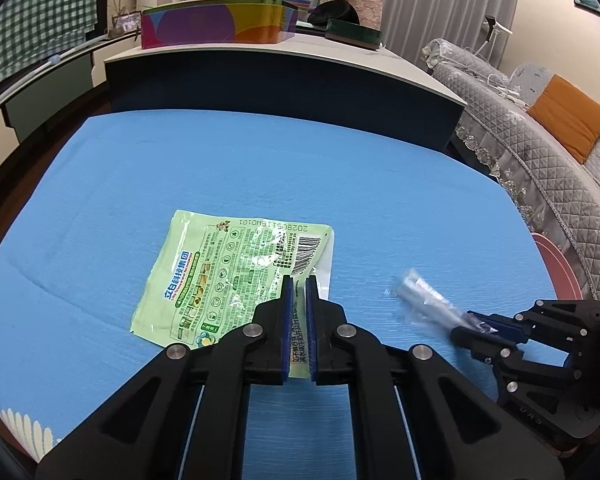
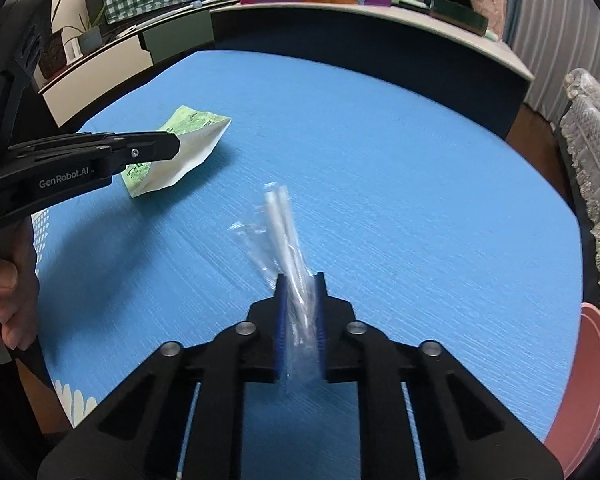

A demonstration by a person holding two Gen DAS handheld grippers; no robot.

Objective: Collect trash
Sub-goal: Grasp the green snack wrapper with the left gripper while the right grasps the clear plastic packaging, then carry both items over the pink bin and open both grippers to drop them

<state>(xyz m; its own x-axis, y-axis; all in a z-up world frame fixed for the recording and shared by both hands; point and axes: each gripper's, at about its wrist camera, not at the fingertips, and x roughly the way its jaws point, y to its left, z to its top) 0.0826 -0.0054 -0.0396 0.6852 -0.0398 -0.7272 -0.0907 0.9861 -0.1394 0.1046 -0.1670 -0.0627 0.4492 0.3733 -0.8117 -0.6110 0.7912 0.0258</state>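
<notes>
A: Left wrist view. Left tongs [image 1: 299, 280] clamped on the near corner of the green pouch [image 1: 236, 276], centre frame, over the blue worktop [image 1: 260, 172]. At 4 o'clock, right tongs [image 1: 470, 322] gripping a blurred clear wrapper [image 1: 424, 300].

B: Risk there?

A: Thin corner hold; likely to slip free if swung fast, the pouch being slick film.

B: Right wrist view?

A: Right tongs [image 2: 300, 280] closed on the clear wrapper [image 2: 280, 224] with straws inside, centre, pointing to 12 o'clock. Left tongs [image 2: 172, 144] at 9 o'clock, pouch [image 2: 180, 148] hanging from them, lifted off the worktop [image 2: 380, 160]. Pink object [image 2: 580, 380] at 4 o'clock, cut off.

B: Hazards, unknowns?

A: Loose wrapper tail apt to snag or slide out. No bin visible for certain; pink object possibly one, not identifiable. Wrapper contents motion-blurred, count unclear.
</notes>
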